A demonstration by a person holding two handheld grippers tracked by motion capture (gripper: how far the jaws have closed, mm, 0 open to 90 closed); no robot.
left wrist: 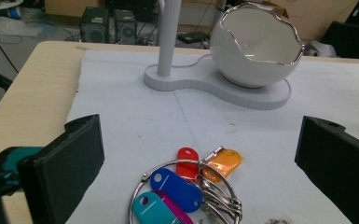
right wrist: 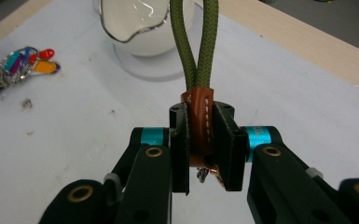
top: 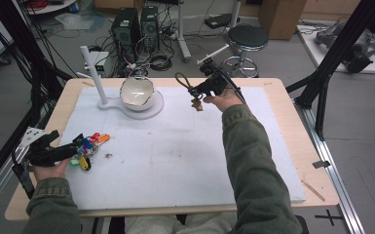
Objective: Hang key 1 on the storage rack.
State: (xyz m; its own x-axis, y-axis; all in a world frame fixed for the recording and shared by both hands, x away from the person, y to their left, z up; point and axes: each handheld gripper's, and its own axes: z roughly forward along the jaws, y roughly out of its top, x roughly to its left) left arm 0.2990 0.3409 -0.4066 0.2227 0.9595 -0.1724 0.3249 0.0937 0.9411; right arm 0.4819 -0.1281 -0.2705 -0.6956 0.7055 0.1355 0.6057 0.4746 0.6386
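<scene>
Computer towers, cables and a stool clutter the floor behind a wooden table (top: 292,146) covered by a white mat (top: 175,161). Held up over the mat's far side, the right gripper (right wrist: 200,144) has its jaws clamped tight on the brown leather sleeve of a green cord keychain (right wrist: 199,56), whose loop points toward the egg-shaped white bowl (top: 137,92) on its stand. At the near left, the left gripper (left wrist: 200,163) rests low with its jaws spread wide, either side of a bunch of coloured key tags (left wrist: 186,189) lying on the mat.
</scene>
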